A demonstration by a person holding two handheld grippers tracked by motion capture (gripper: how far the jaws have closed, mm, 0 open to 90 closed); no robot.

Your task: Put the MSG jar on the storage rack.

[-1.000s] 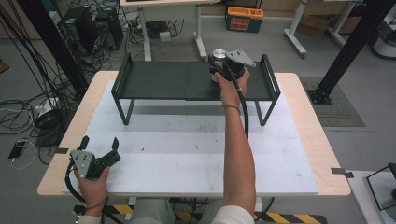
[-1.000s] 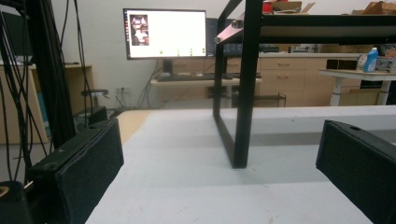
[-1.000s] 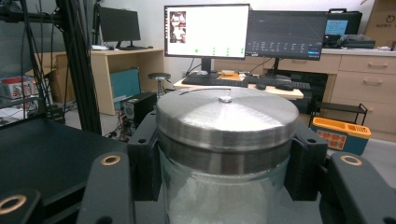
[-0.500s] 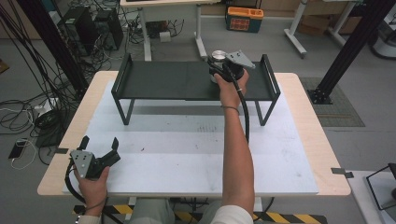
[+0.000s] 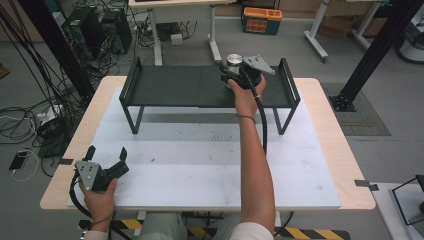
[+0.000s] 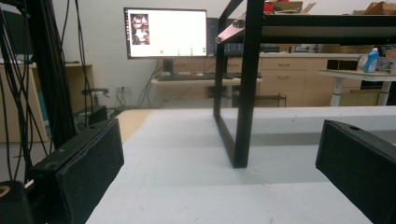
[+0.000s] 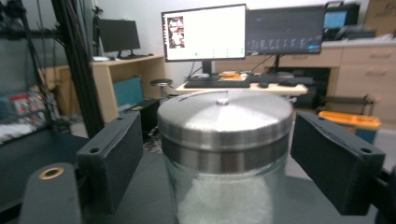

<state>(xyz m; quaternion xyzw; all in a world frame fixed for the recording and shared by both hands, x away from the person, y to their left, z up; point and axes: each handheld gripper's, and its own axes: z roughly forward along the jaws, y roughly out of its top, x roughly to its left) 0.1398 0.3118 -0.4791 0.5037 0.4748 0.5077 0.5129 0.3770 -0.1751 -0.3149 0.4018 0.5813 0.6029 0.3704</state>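
Right gripper (image 7: 219, 154), jaws having just opened since the earlier frame, now stands released around the lidded glass jar (image 7: 225, 154) set on the black shelf (image 5: 180, 86), presumably to leave it there; left gripper (image 5: 106, 156) rests open, empty, on the table (image 5: 200, 170).

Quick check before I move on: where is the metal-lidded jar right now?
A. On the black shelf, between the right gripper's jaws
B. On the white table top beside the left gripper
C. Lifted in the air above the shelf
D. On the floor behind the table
A: the jar stands on the black shelf, with the right gripper open, its jaws apart on either side of it.
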